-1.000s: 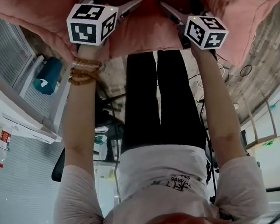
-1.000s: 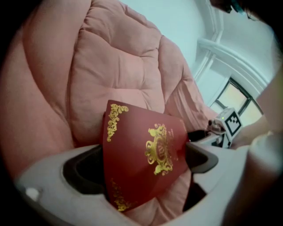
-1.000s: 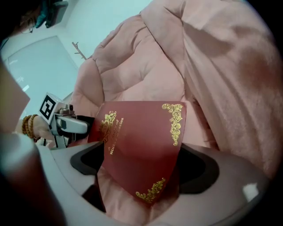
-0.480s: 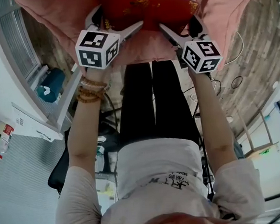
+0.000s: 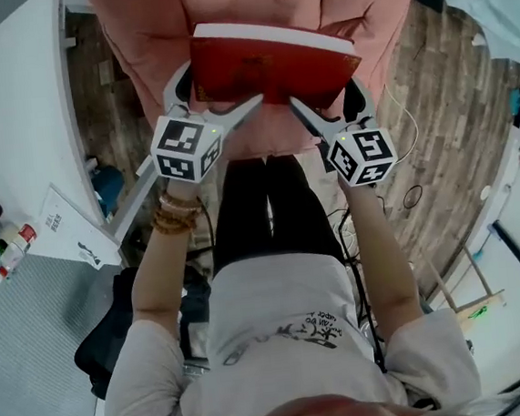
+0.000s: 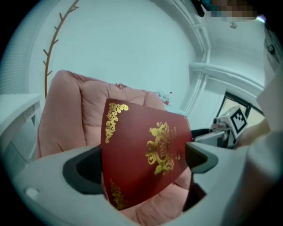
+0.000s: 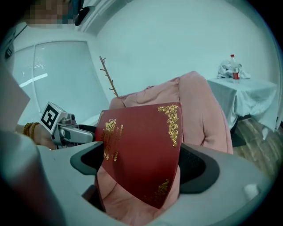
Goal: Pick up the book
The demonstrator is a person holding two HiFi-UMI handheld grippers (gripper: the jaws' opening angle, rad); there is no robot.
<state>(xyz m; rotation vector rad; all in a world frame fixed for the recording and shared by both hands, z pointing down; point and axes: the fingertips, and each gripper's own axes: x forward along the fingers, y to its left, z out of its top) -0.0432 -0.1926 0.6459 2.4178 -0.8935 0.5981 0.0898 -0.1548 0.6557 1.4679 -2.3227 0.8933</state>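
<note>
One dark red hardcover book with gold ornaments (image 5: 269, 64) is in the scene, and two claws have it between them. It hangs in front of one pink cushioned armchair (image 5: 148, 39). The white page edge faces up in the head view and the cover faces the person. Whether the book touches the cushion behind it cannot be told.

The left claw (image 5: 220, 95) grips the book's left lower corner. In the left gripper view (image 6: 141, 167) its jaws stand fairly wide apart. The red cover (image 6: 132, 141) fills the gap from one dark pad to the other, so the left claw is clamped on the book. The right claw (image 5: 325, 100) takes the opposite lower corner. Its own view (image 7: 143, 167) shows the same hold: jaws wide, pads against the two sides of the book (image 7: 141, 132), closed upon it.

Each claw carries one cube with square markers, two in all, one at the left (image 5: 185, 146) and one at the right (image 5: 363, 156). Each gripper view also catches the other claw at its edge, low beside the book.

One person in a white shirt (image 5: 285, 323) and black trousers holds the claws with both arms stretched forward. Several strands of brown beads (image 5: 174, 215) ring the left wrist.

One bare brown branch (image 7: 110, 79) rises behind the armchair (image 7: 201, 106) against the white wall. One white-draped surface (image 7: 245, 95) stands beside the chair on the wooden floor (image 5: 418, 141), with one red-capped bottle (image 7: 233, 68) on top.
</note>
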